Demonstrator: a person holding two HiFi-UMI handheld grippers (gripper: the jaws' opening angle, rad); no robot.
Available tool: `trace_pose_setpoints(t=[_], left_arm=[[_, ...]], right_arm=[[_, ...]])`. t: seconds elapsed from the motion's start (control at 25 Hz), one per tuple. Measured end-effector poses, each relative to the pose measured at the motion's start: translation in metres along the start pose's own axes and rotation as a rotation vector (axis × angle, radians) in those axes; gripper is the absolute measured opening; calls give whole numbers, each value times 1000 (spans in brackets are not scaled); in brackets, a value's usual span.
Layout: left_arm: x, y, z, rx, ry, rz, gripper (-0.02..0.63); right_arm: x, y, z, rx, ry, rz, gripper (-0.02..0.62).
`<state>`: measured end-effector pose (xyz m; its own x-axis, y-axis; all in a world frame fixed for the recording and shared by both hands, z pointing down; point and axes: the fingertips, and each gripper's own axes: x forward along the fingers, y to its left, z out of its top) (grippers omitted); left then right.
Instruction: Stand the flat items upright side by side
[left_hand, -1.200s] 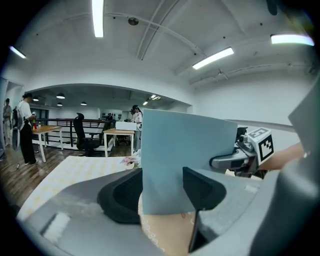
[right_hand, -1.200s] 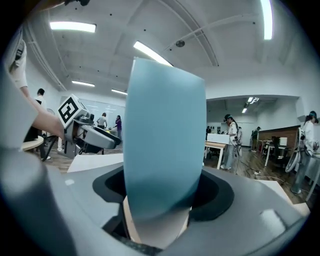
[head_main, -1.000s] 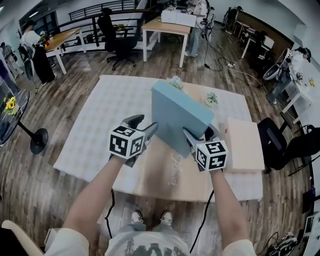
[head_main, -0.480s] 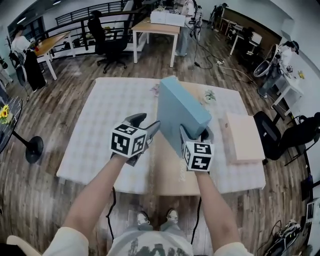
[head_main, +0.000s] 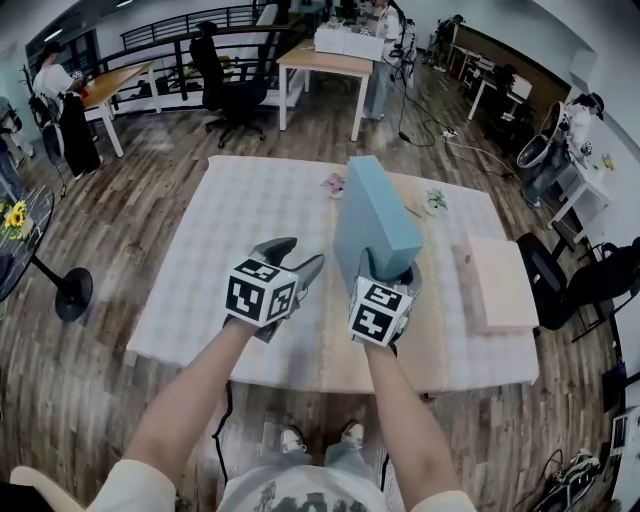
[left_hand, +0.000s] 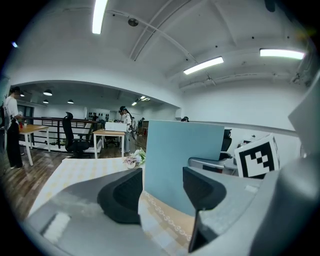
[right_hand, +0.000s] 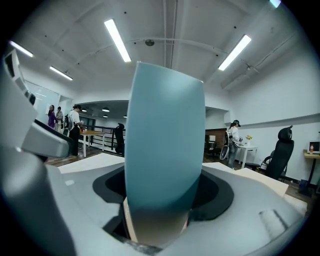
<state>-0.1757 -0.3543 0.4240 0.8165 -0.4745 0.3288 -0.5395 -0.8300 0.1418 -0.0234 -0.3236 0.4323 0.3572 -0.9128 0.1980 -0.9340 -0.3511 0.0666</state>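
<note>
1. The fingers of my right gripper are clamped on the near end of the blue flat box. One finger presses on each broad face, and in the right gripper view the box fills the gap between them.
2. The box stands on edge, rising away from my right hand with its narrow top edge upward. From the head view I cannot tell whether its lower edge touches the counter or hangs just above it.
3. The fingers of my left gripper stand apart with nothing between them. In the left gripper view the box's broad blue face is just ahead and to the right, clear of both fingers.
4. My left gripper is just beside the right one, to its left, and both point away from me across the counter.
5. Below the box a tan runner lies along the middle of the counter, which is covered with a pale checked cloth.
6. A second flat box, pale pink-beige, lies flat on the counter at its right edge, well apart from the blue one.
7. Two small flower sprigs lie on the far part of the counter, one just left of the blue box's far end and the other to its right.
8. Beyond the counter there is wooden floor.
</note>
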Motion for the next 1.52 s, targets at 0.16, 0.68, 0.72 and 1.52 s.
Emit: trace_pose_setpoints(t=[0.16, 0.68, 0.72, 1.52], left_arm=[[-10, 3, -2, 2, -1, 6, 250], [-30, 5, 2, 8, -19, 6, 250], [-29, 3, 2, 7, -19, 3, 250], [-12, -25, -6, -6, -19, -42, 250]], right_arm=[[-1, 13, 1, 25, -1, -61, 342], [-14, 51, 6, 86, 9, -16, 339], [-13, 51, 6, 78, 9, -8, 339], [-27, 39, -8, 34, 68, 188, 370]])
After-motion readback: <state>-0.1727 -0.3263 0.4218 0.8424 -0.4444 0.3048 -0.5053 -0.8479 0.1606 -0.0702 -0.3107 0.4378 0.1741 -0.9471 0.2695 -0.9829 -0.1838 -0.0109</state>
